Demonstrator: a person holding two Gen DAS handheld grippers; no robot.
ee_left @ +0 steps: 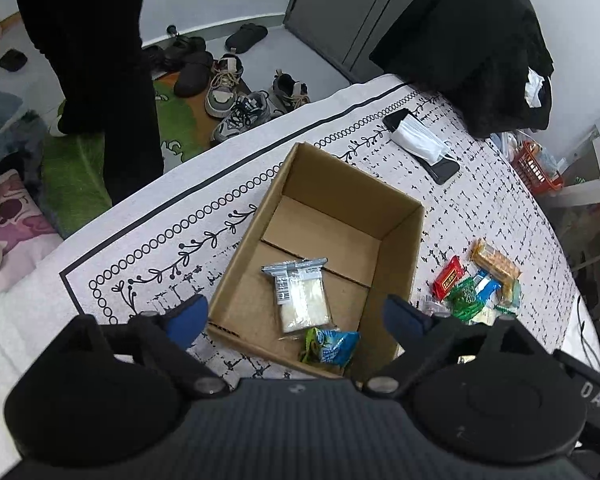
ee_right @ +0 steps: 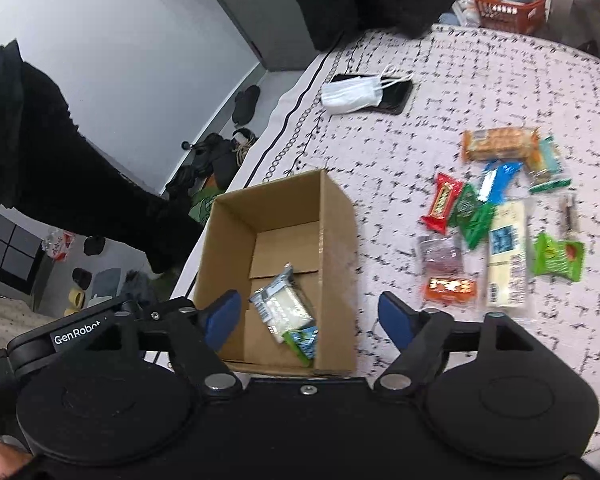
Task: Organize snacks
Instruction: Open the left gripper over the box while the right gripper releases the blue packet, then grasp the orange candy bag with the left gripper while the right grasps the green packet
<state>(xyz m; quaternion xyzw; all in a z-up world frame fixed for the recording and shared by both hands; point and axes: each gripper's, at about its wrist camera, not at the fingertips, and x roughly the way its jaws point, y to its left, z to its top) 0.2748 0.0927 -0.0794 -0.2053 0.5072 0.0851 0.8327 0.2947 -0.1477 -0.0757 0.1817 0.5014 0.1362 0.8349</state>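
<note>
A table under a white patterned cloth (ee_left: 480, 200) carries an open cardboard box (ee_left: 400, 248) near its edge. Inside lie a clear packet of white snack (ee_left: 304, 300) and a blue-green wrapper (ee_left: 332, 346). Loose snacks (ee_right: 496, 216) spread beside the box. The left gripper (ee_left: 296, 316) and right gripper (ee_right: 308, 316) stand wide, empty, above the box.

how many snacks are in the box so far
2. A clear packet of white snack lies on the cardboard box floor, and a blue-green packet sits beside it by the near wall. Nothing else shows inside.
</note>
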